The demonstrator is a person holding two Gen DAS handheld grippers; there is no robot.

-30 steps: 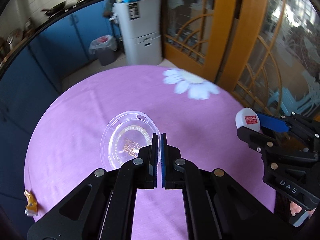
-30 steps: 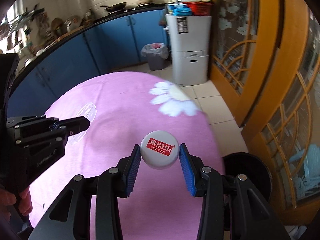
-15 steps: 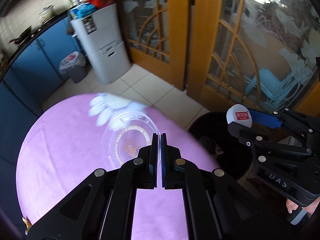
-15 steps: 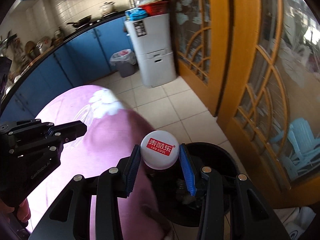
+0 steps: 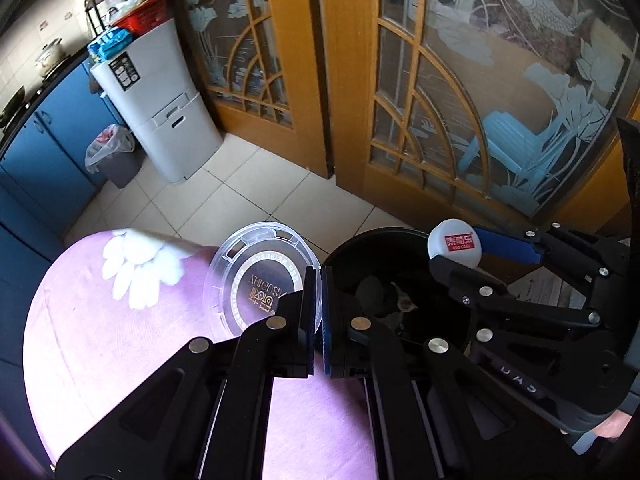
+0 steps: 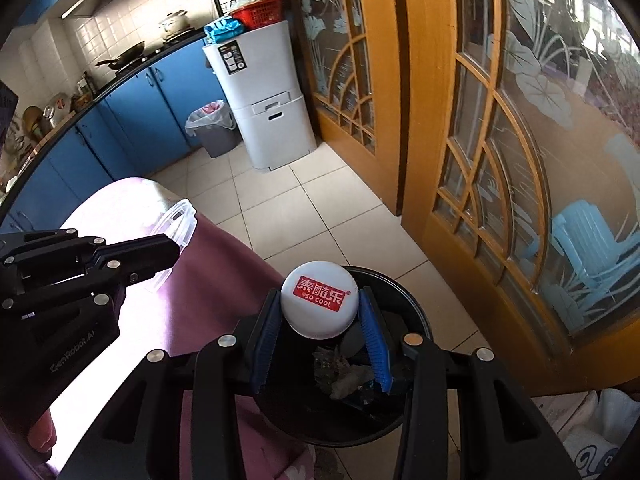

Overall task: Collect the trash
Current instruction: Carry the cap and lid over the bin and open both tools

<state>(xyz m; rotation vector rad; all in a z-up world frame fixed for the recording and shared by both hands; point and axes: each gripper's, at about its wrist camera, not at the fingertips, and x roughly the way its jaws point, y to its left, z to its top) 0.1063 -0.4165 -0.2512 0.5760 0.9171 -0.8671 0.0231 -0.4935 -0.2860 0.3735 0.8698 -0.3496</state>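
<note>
My left gripper (image 5: 318, 276) is shut on the rim of a clear round plastic lid (image 5: 256, 276) and holds it in the air at the table's edge, beside the bin. My right gripper (image 6: 320, 312) is shut on a white bottle cap with a red label (image 6: 319, 299), held above the open black trash bin (image 6: 416, 312). The bin (image 5: 380, 248) stands on the floor next to the table and has some trash inside. In the right wrist view the left gripper (image 6: 176, 250) and the lid (image 6: 180, 220) show at the left.
The round table has a purple cloth (image 5: 120, 340) with a white flower print (image 5: 140, 268). Wooden glass doors (image 5: 460, 100) stand behind the bin. A white cabinet (image 5: 160, 100), a small grey bin (image 5: 114, 156) and blue kitchen cupboards (image 6: 140, 120) are farther back on the tiled floor.
Both grippers have swung right, from over the table to the black bin, each still holding its item. The cap now hangs over the bin opening.
</note>
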